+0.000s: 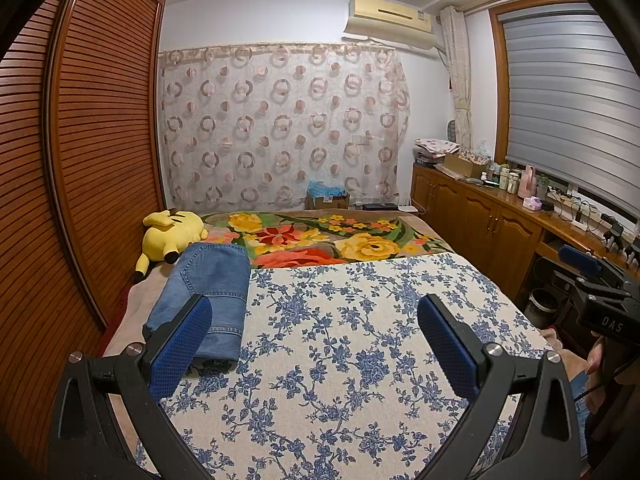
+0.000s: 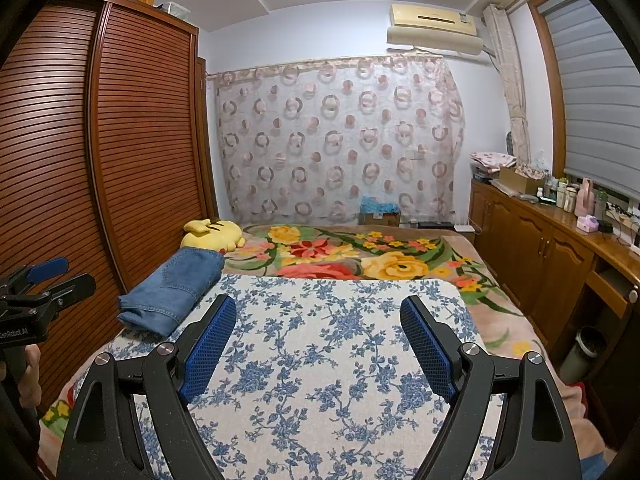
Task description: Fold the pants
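Both our grippers, left gripper (image 1: 316, 336) and right gripper (image 2: 318, 334), jaws spread wide and holding nothing, above the blue-flowered cloth (image 1: 340, 340), folded pants (image 1: 208, 300) lying far left on the bed, near the yellow plush toy (image 1: 170, 236).

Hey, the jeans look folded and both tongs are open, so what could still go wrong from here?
1. The jeans lie at the bed's left side, beside the wardrobe; a nudge might push them off the edge.
2. The left tongs are open close to the jeans, so a careless swing could snag the top layer and undo the fold.
3. The plush toy touches the jeans' far end; shifting either might disturb the stack.
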Action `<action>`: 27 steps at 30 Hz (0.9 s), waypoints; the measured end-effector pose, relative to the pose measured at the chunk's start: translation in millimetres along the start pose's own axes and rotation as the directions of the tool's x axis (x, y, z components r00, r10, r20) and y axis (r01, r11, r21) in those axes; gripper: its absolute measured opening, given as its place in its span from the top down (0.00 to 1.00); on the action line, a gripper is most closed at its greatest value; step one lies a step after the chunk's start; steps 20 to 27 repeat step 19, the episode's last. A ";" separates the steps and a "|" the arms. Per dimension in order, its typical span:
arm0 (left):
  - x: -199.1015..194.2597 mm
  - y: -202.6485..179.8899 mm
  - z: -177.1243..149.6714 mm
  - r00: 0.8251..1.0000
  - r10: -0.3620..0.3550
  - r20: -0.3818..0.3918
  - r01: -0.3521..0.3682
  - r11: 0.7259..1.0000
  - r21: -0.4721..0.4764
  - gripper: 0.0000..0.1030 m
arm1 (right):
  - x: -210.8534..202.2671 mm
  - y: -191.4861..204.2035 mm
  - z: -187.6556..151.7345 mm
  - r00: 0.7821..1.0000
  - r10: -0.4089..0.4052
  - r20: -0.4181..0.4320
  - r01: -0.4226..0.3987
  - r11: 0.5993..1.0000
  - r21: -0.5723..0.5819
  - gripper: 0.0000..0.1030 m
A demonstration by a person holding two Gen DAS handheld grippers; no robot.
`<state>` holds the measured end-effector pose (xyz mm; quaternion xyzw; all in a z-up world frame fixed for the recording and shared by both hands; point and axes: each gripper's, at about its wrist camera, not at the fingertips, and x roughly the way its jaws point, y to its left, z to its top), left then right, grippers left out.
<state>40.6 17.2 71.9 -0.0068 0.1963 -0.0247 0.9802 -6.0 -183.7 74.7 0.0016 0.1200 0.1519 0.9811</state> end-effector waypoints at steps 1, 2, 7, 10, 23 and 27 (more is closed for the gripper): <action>0.0 0.1 -0.3 1.000 -0.001 0.000 0.001 1.000 0.001 0.00 | 0.2 0.1 0.2 1.000 0.000 0.000 0.000 1.000 0.001 0.17; 0.0 -0.2 0.1 1.000 0.001 0.001 -0.001 1.000 0.002 0.00 | 0.2 -0.1 -0.1 1.000 -0.002 0.000 0.002 1.000 0.000 0.17; 0.0 -0.2 -0.6 1.000 0.002 0.002 -0.002 1.000 0.001 0.00 | 1.3 -0.6 -0.7 1.000 -0.006 -0.001 0.006 1.000 0.002 0.17; 0.0 -0.3 -0.2 1.000 0.001 0.002 -0.001 1.000 0.000 0.00 | 0.1 -1.1 -1.1 1.000 -0.004 -0.001 0.004 1.000 0.003 0.17; 0.1 -0.4 -0.4 1.000 0.001 0.001 -0.001 1.000 0.001 0.00 | 0.2 -1.3 -0.9 1.000 -0.003 0.000 0.003 1.000 0.003 0.17; 0.1 -0.4 -0.4 1.000 0.001 0.001 -0.001 1.000 0.001 0.00 | 0.2 -1.3 -0.9 1.000 -0.003 0.000 0.003 1.000 0.003 0.17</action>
